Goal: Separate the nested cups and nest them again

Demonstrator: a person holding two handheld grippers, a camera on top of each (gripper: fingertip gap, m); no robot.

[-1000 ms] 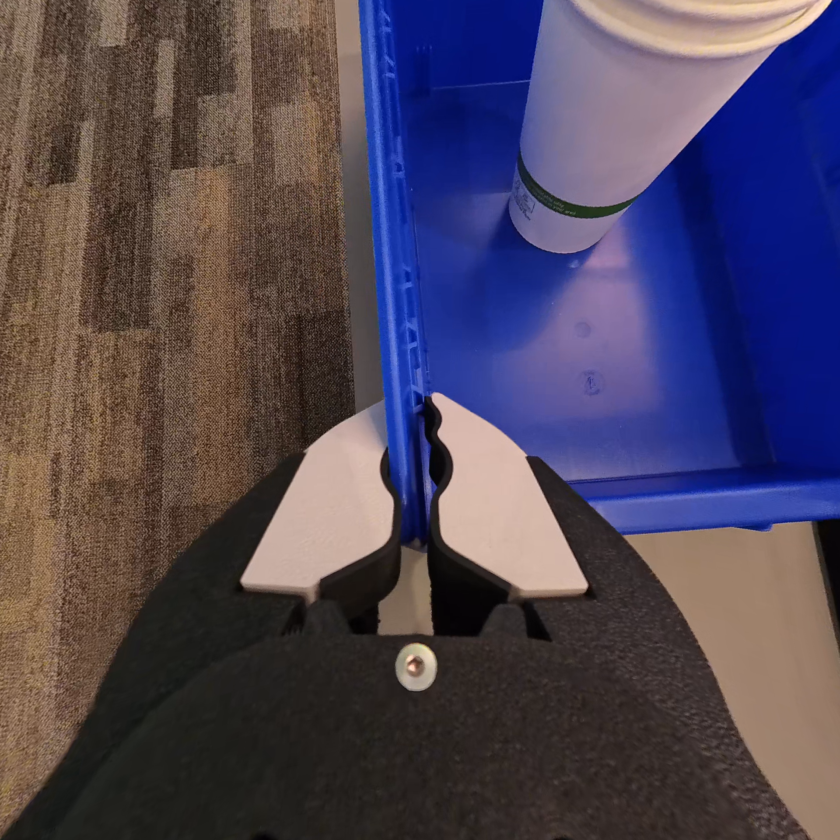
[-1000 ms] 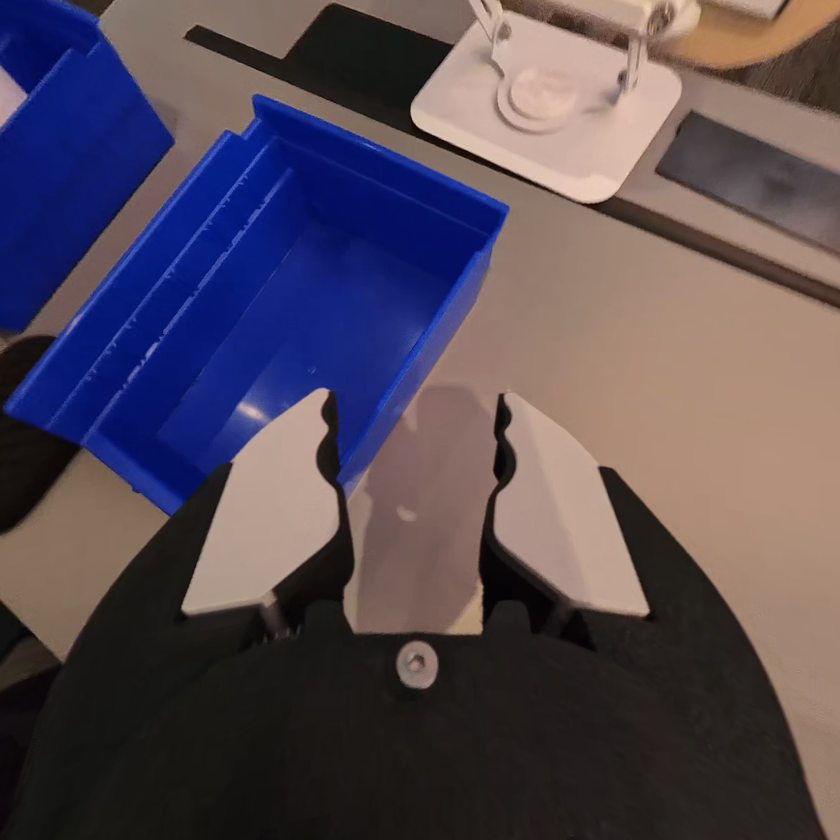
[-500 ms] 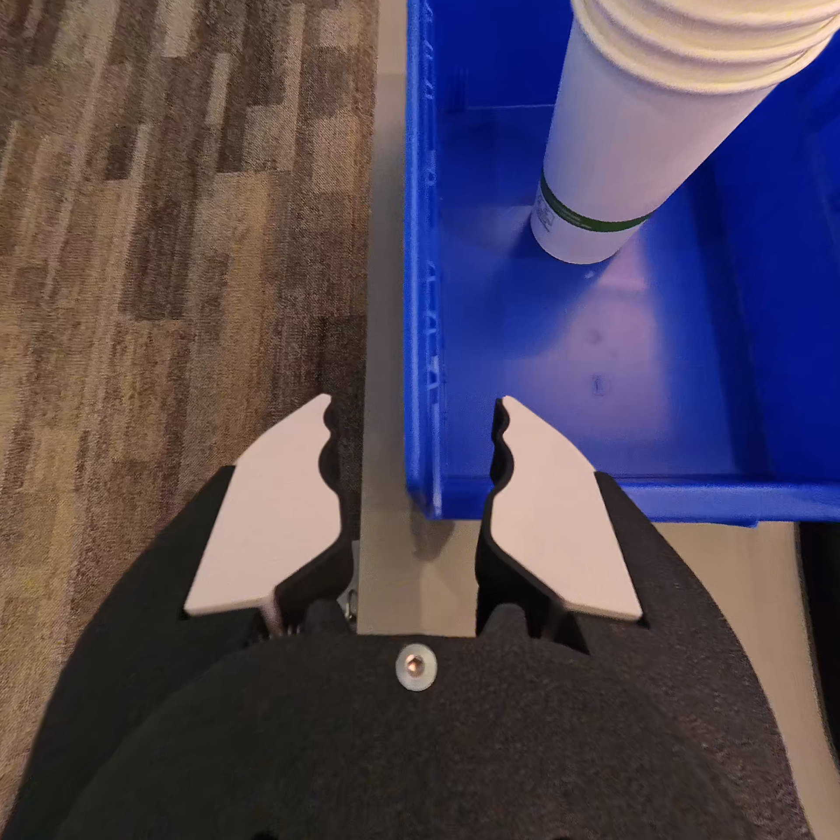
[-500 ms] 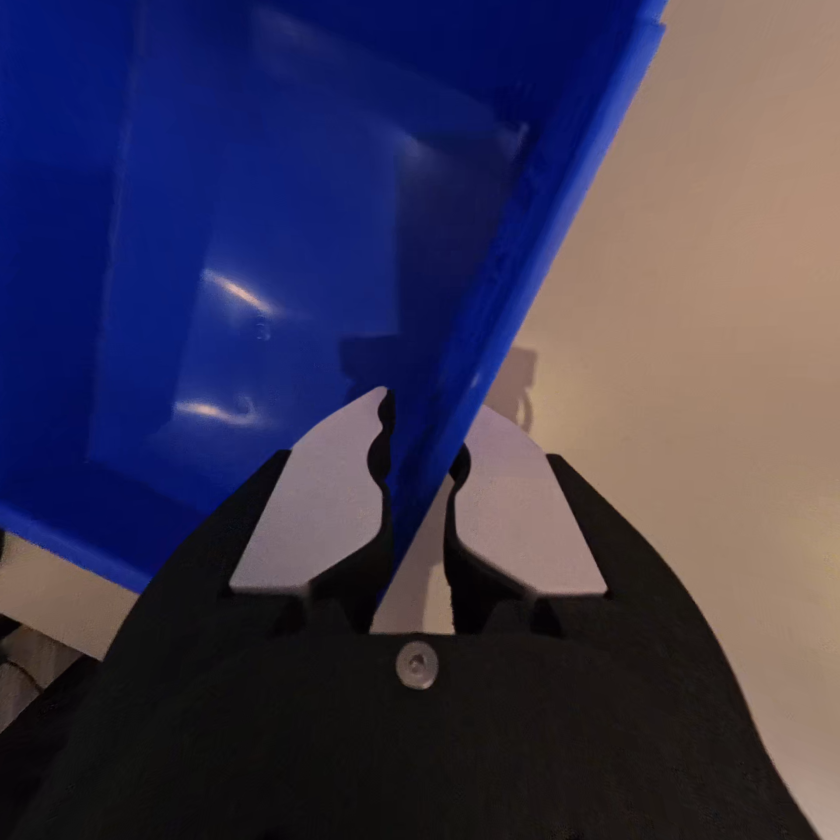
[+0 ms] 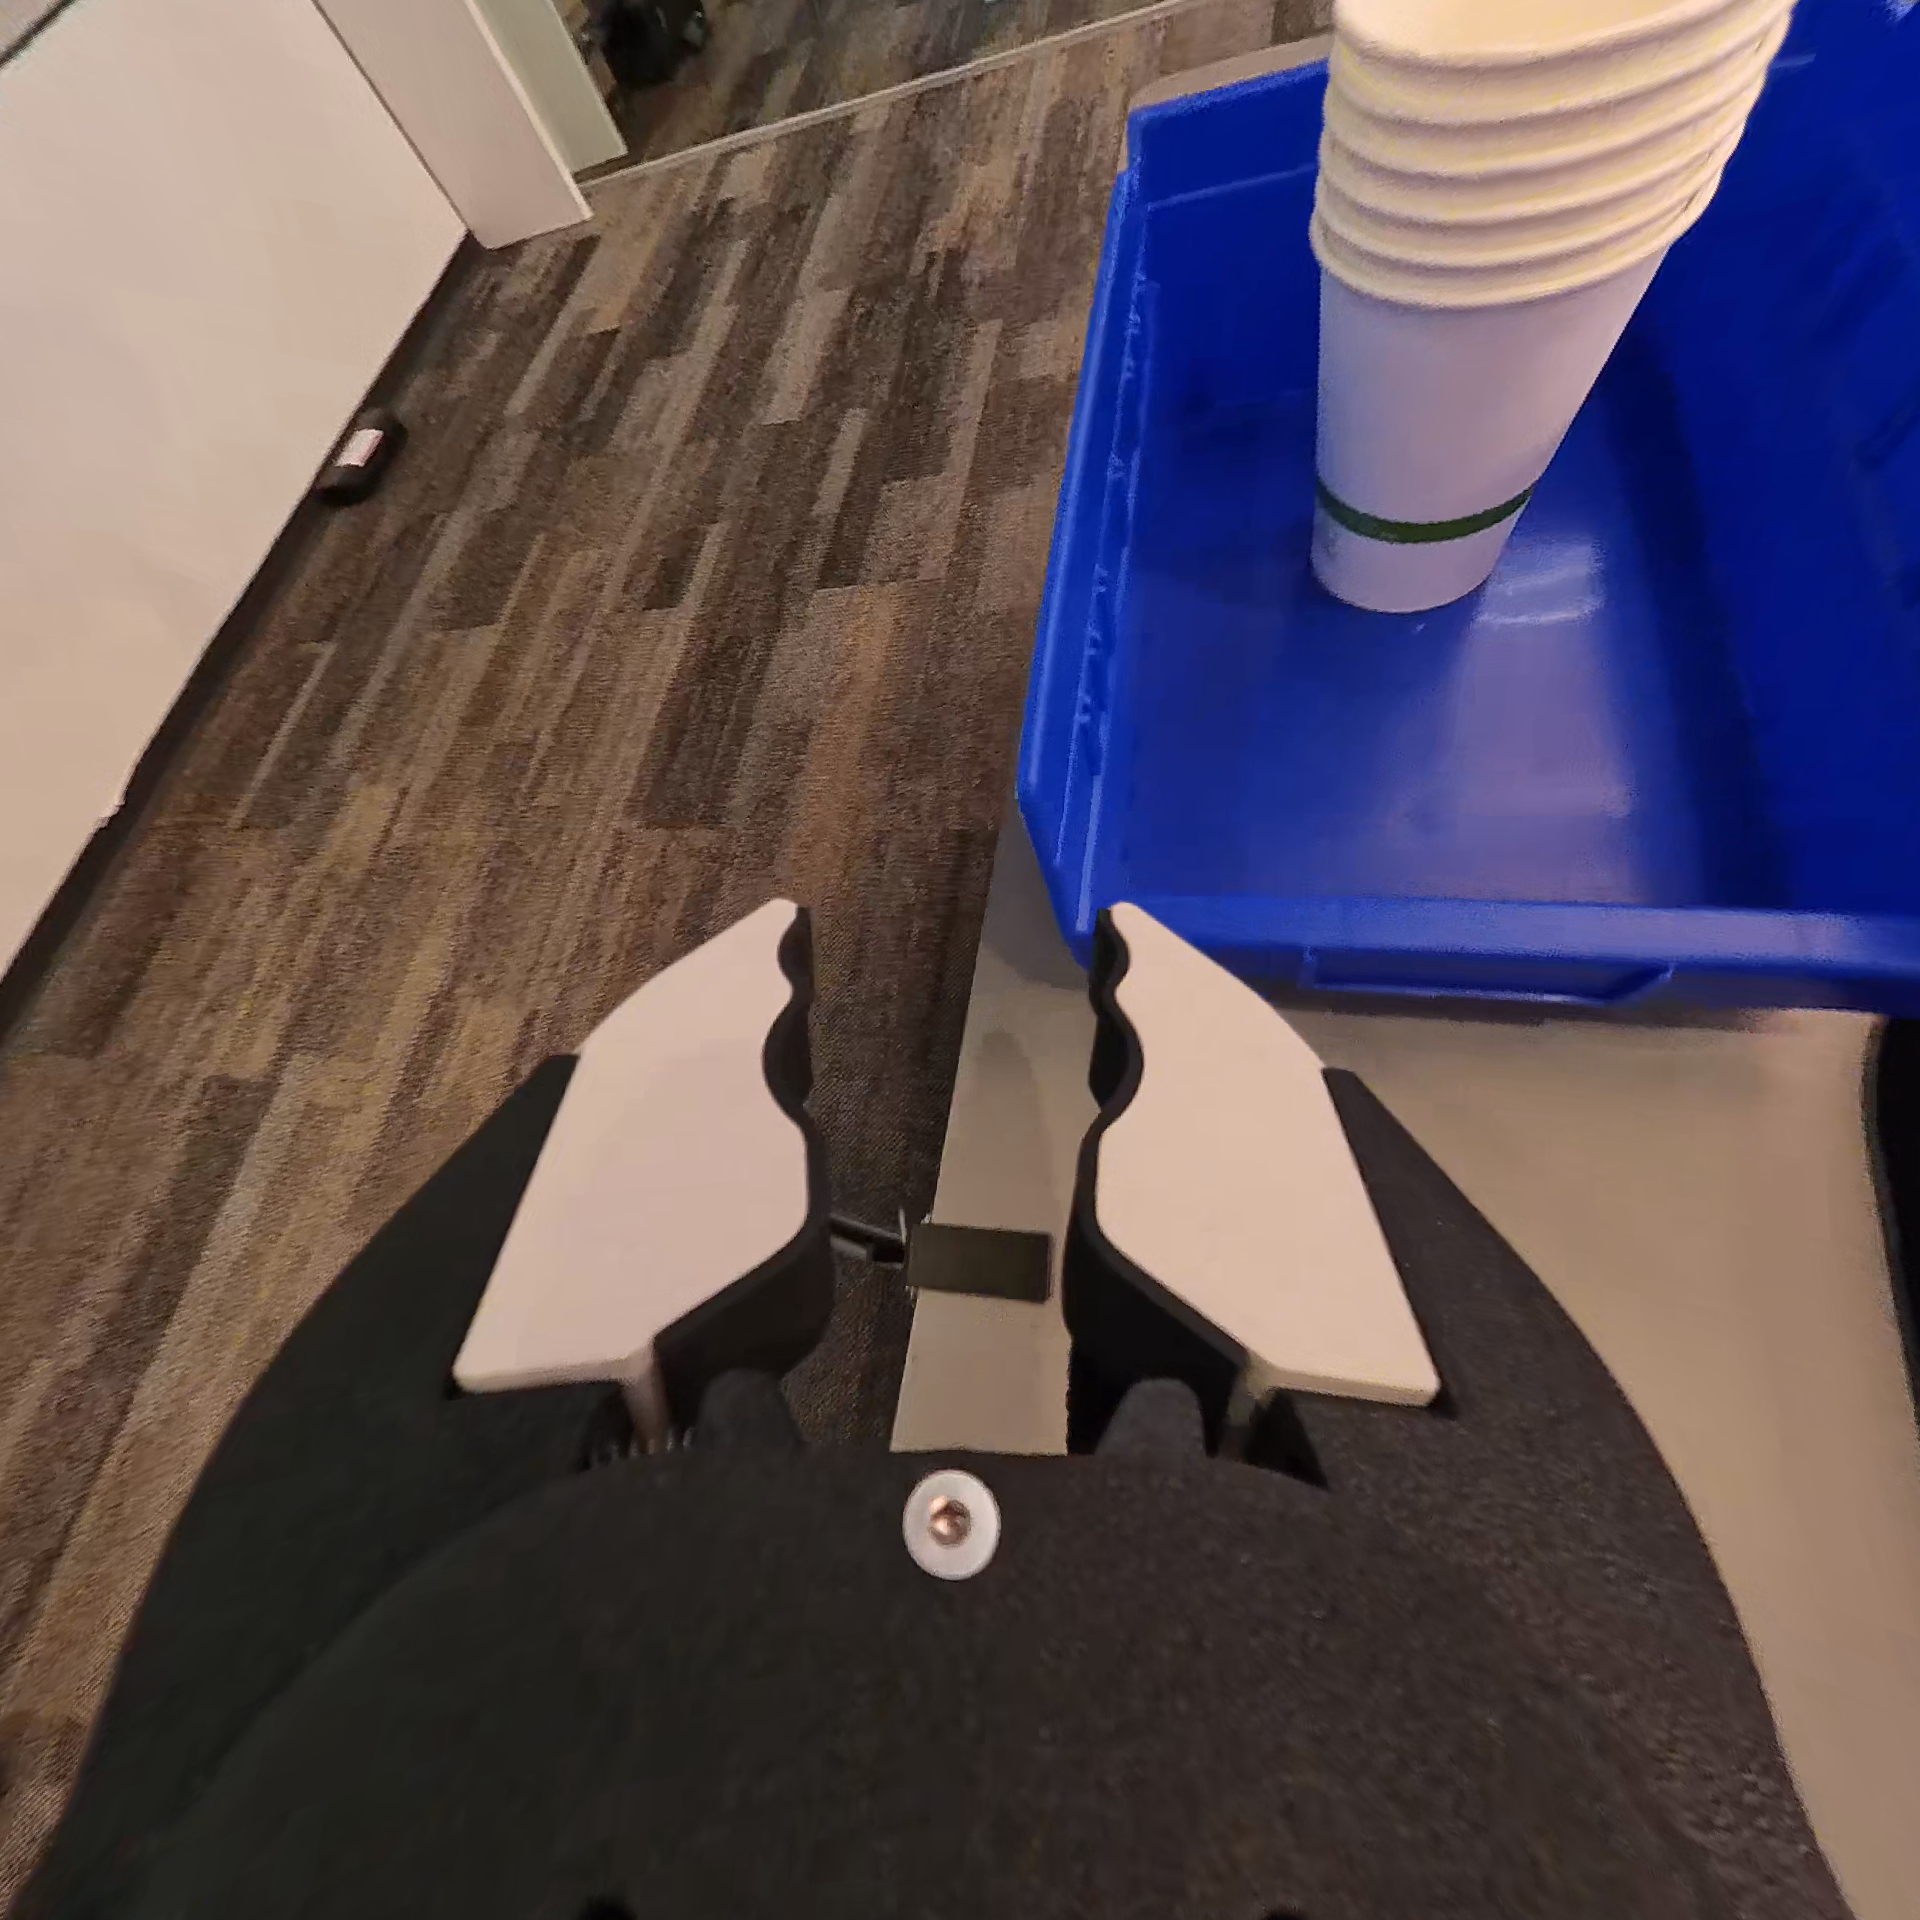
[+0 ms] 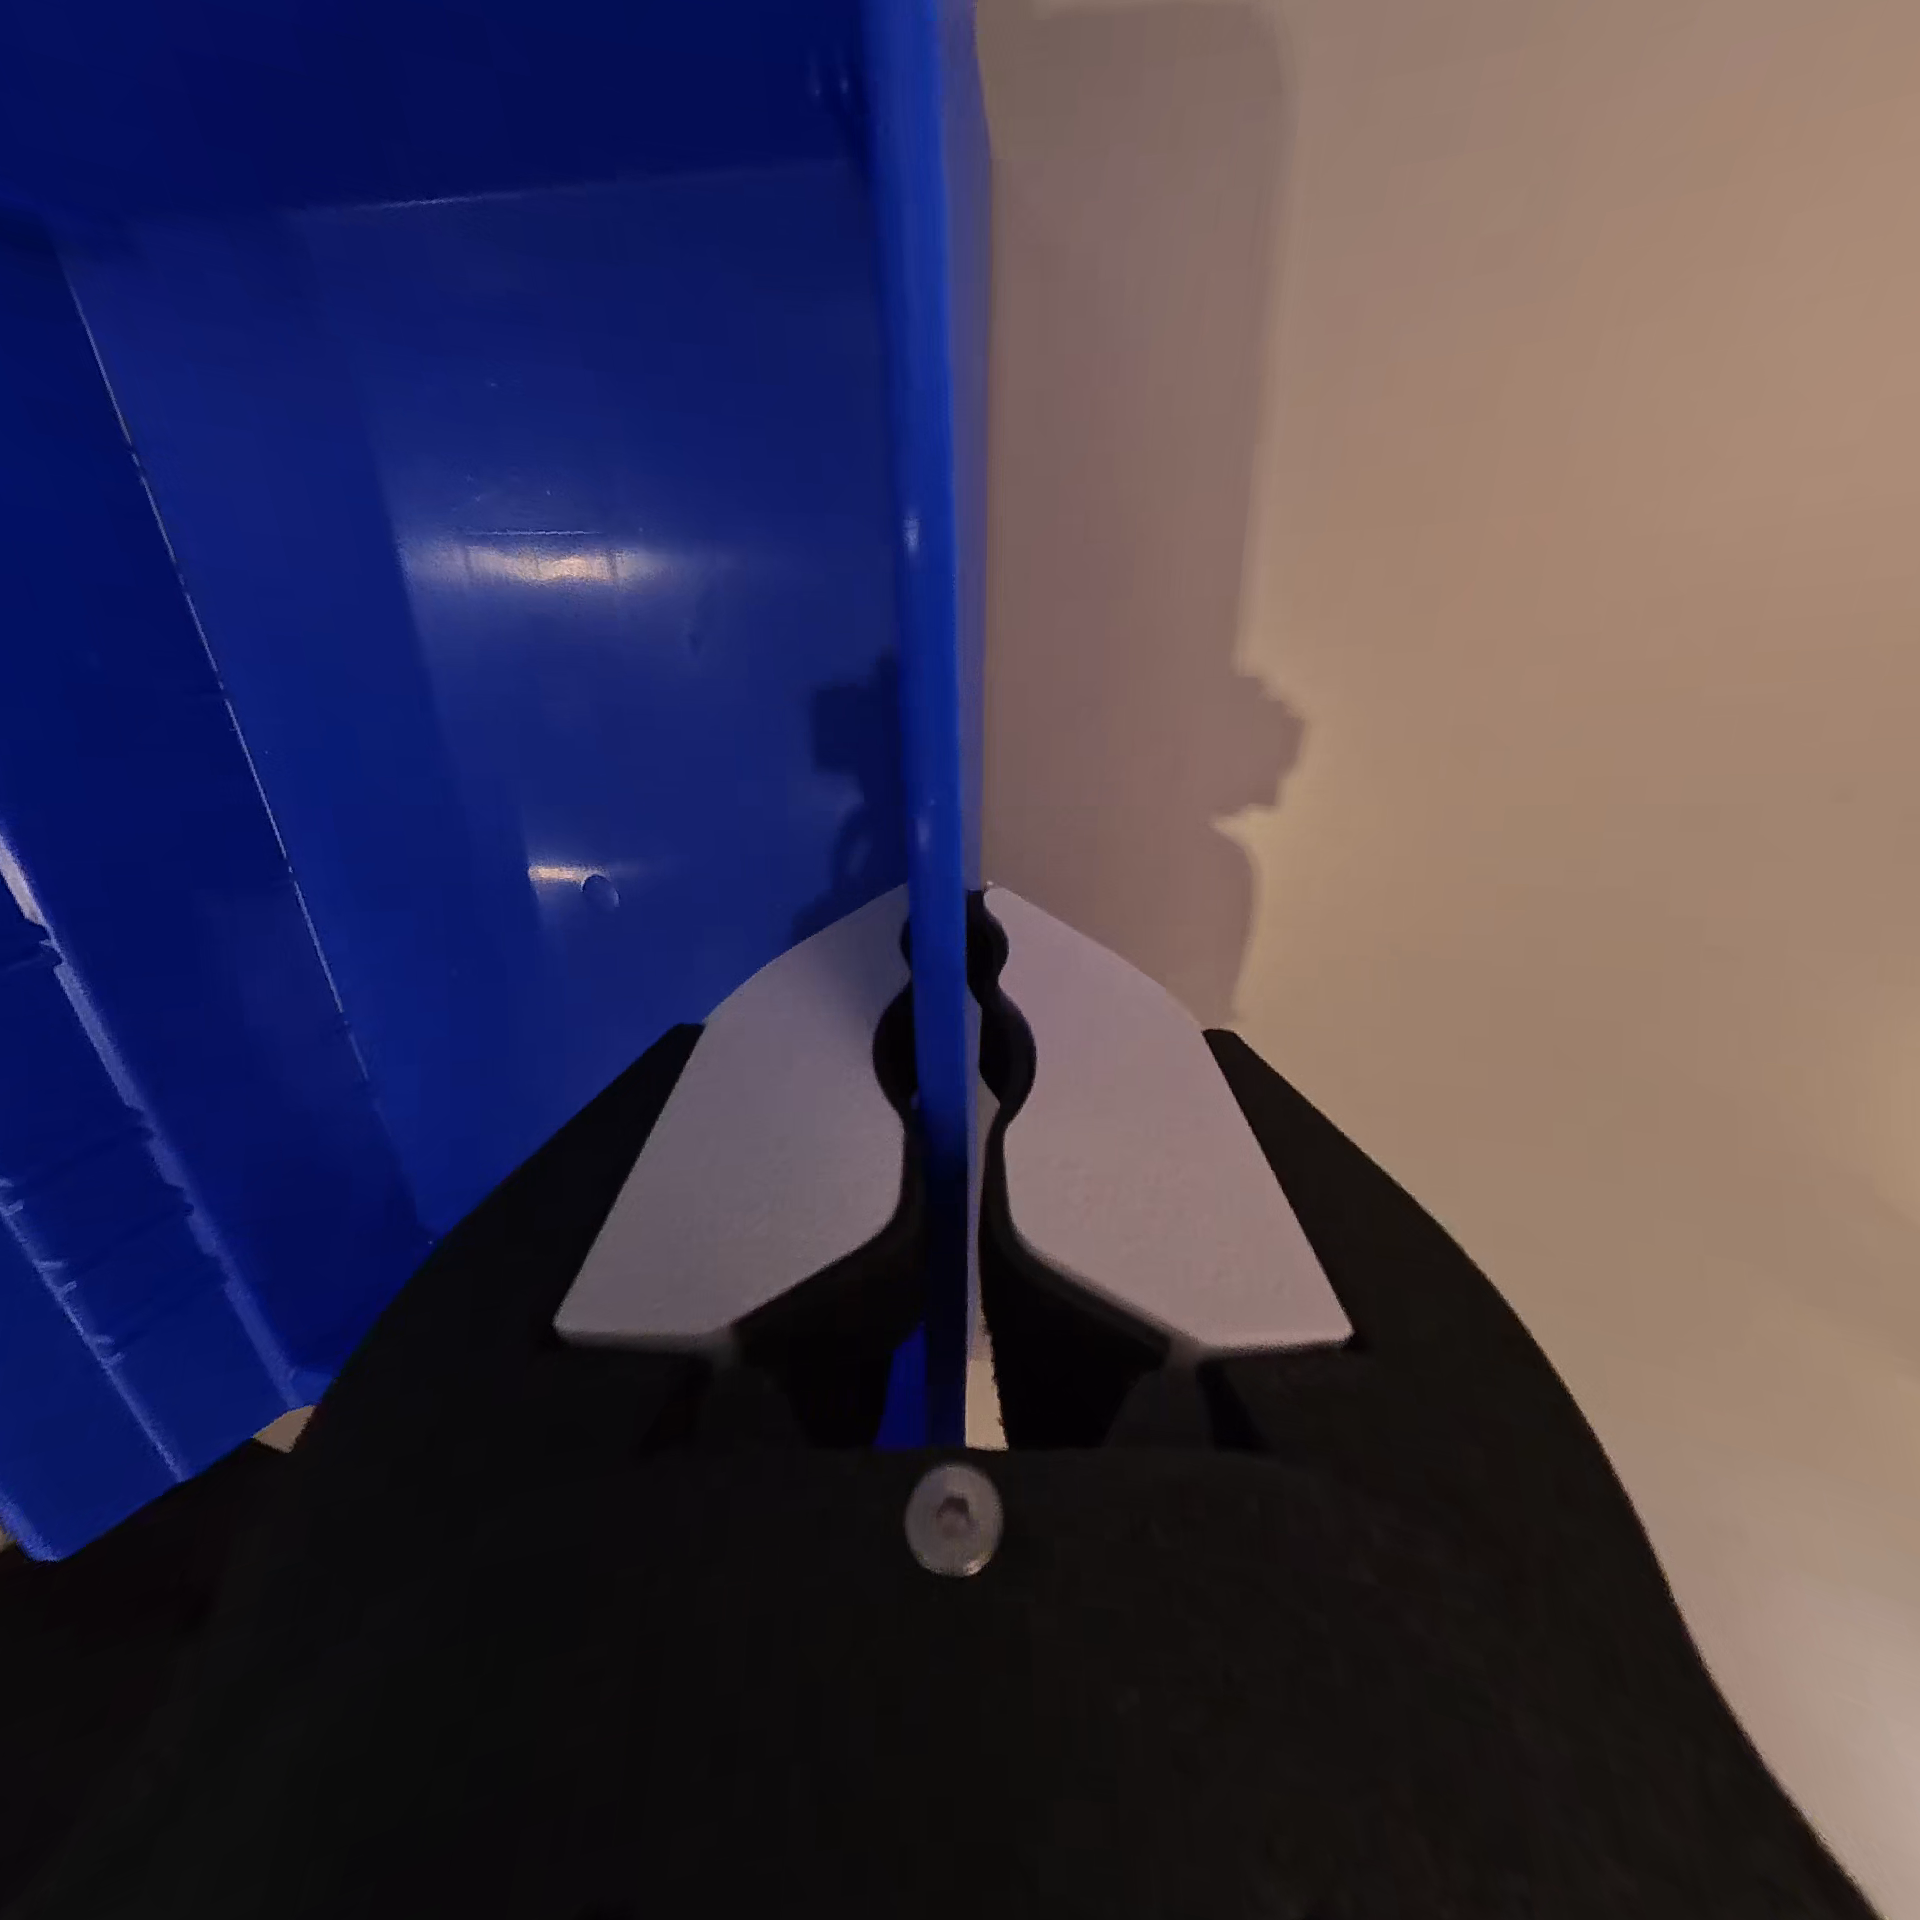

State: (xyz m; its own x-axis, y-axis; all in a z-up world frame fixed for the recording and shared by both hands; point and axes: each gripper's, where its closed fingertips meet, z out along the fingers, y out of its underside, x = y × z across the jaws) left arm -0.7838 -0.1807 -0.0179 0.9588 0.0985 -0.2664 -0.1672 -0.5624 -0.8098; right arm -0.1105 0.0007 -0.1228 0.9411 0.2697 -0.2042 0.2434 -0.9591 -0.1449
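Cups: stack of nested cups [image 5: 1455,343], white paper, many rolled cream rims crowded near the top, a thin green band round the lowest cup close to its base.
Cup position: stack stands upright on the floor of a blue bin [image 5: 1351,748], toward the bin's far end, touching neither gripper.
Bin by the cups: open-topped blue plastic, glossy floor, ribbed left wall; it sits at the table [image 5: 1558,1195] edge, with patterned carpet [image 5: 520,675] below to the left.
Left gripper: left gripper [image 5: 948,925] is spread wide and holds nothing; its right fingertip lies just beside the bin's near corner, its left finger hangs out over the carpet.
Right gripper: right gripper [image 6: 943,904] is pinching the thin upright wall of a second blue bin [image 6: 582,582], one finger inside the wall, one outside.
Left wrist view only: cups, carpet, a white cabinet [image 5: 156,364] at far left, a small dark object [image 5: 358,470] on the floor beside it.
Right wrist view only: the clamped wall, the second bin's bare interior with light glints, beige tabletop and the gripper's shadow to the right.
Unclear: whether the second bin rests on the table or is lifted.
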